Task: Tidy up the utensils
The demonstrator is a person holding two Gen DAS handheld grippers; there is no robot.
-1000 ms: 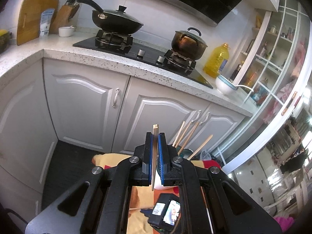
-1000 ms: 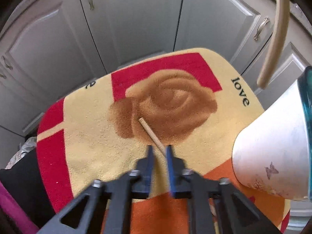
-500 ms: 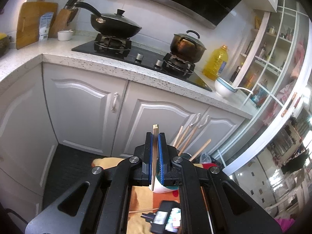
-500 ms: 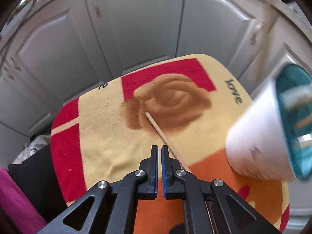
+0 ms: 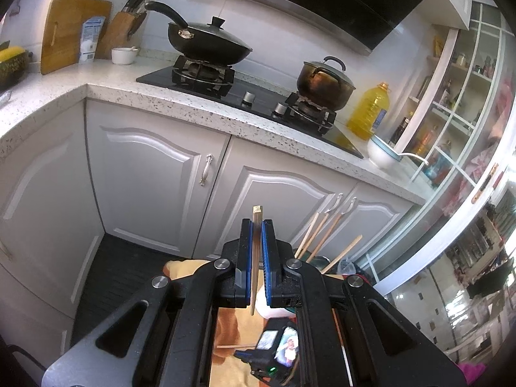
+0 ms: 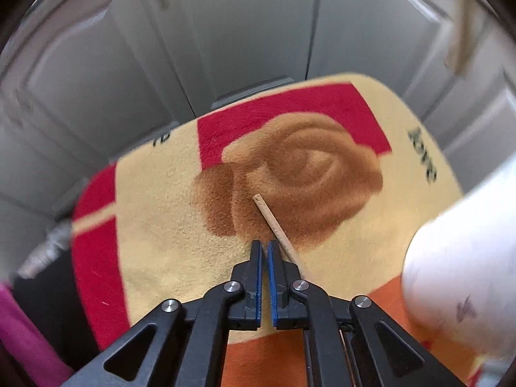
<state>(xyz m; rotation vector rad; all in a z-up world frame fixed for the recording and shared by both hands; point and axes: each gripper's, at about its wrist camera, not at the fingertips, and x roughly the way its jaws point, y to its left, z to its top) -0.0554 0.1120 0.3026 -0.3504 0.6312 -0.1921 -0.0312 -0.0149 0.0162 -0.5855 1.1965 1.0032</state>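
1. In the left wrist view, the left gripper [image 5: 256, 251] sits at the lower centre of the frame, clamped on one wooden chopstick [image 5: 255, 258]. The stick stands nearly upright between the blue pads, its square top poking above them and its lower end hanging below.
2. Just right of that gripper, more chopsticks [image 5: 322, 238] lean out of a white cup [image 5: 274, 310] that the gripper body mostly hides. The held stick's long axis runs up and down the frame, and the cup's mouth lies close to its right. Judging by that, the left hand is the nearer one for dropping a stick in.
3. In the right wrist view, the right gripper [image 6: 264, 251] is at the lower centre with its jaws drawn together and nothing between them.
4. A loose chopstick [image 6: 274, 225] lies on the rose-patterned mat [image 6: 154, 225]. Its long axis runs diagonally from the middle of the frame down to the right, passing just beside the right-hand finger, not between the pads.
5. To pick it up, the gripper would probably have to open and shift slightly rightward.
6. The cup fills the lower right edge of this view, blurred.
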